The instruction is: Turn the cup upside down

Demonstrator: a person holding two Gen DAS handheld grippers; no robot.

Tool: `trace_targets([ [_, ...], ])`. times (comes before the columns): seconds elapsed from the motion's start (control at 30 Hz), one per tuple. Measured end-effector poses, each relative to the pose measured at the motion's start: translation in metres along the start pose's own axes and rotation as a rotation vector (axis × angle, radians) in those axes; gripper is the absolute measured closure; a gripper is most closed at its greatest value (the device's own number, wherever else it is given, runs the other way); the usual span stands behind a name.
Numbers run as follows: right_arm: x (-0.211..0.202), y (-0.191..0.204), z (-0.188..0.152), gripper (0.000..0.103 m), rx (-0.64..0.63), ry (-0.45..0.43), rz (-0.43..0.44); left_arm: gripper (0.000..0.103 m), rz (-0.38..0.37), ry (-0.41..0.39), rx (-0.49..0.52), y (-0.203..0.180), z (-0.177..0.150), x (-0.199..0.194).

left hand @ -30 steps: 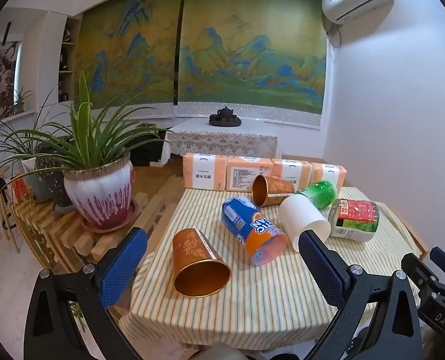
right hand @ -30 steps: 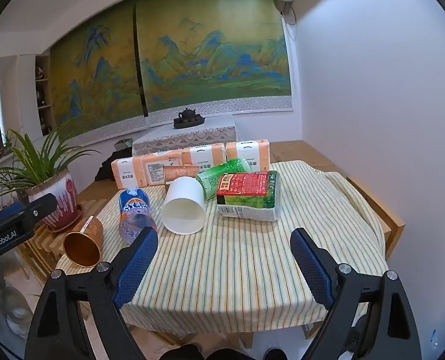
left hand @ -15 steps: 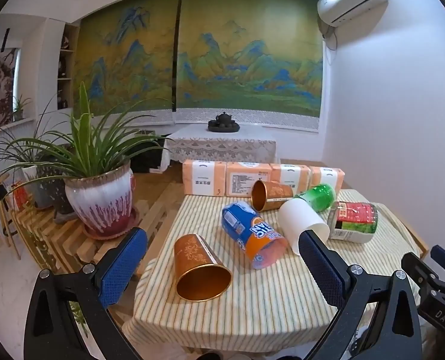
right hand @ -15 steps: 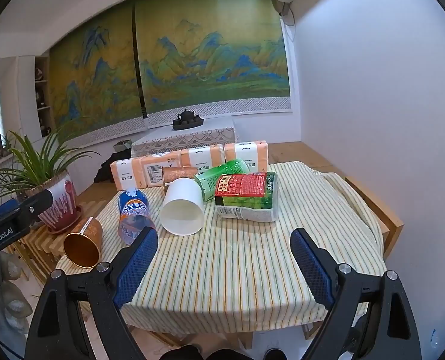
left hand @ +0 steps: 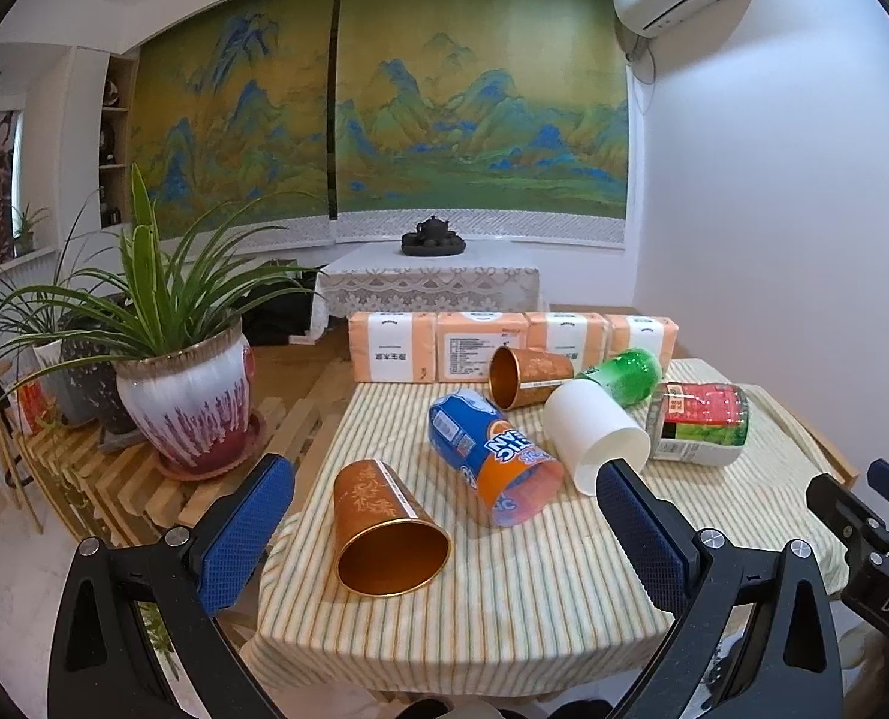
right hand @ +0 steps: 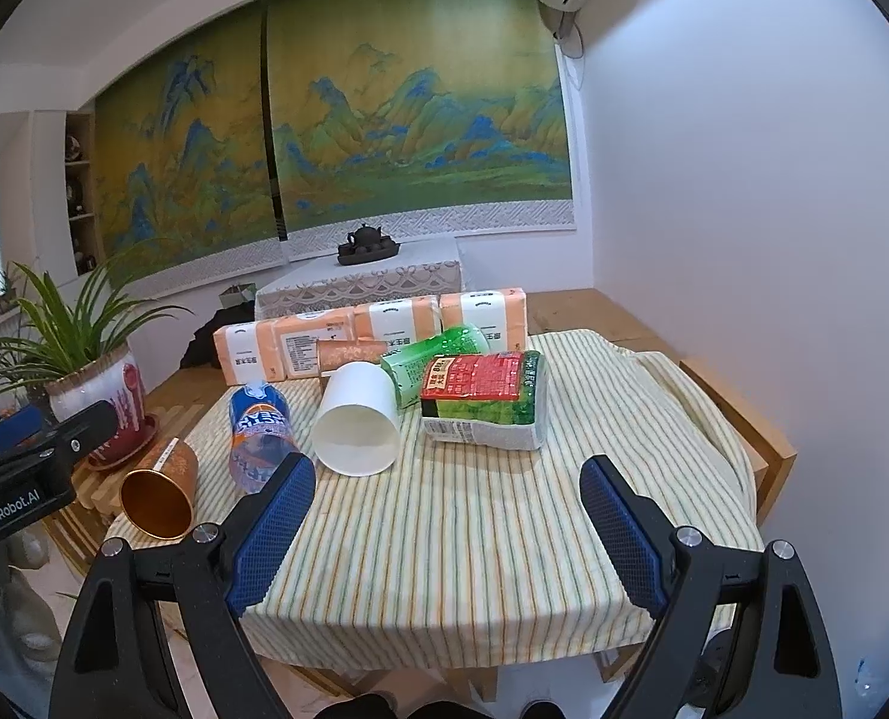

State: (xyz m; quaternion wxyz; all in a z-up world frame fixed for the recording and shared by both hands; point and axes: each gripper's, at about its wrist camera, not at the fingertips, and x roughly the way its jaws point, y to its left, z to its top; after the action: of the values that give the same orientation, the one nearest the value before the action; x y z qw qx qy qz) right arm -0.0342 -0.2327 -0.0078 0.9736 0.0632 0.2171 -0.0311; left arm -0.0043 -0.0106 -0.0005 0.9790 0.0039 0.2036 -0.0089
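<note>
Hovering wide open and empty, the left gripper frames the copper cup lying on its side at the worktop's near-left edge. Right gripper gapes wide too, touching nothing, white cup lying beyond.

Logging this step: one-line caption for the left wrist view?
Open left gripper faces a copper cup lying on its side on the striped tablecloth.
</note>
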Motion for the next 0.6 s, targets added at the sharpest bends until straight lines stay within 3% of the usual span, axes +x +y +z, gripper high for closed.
trace_targets([
  [0.6, -0.0069, 0.005, 0.0067, 0.016, -0.036, -0.068, -0.078, 0.001, -0.004, -0.003, -0.012, 0.0014, 0.0041, 0.0031],
])
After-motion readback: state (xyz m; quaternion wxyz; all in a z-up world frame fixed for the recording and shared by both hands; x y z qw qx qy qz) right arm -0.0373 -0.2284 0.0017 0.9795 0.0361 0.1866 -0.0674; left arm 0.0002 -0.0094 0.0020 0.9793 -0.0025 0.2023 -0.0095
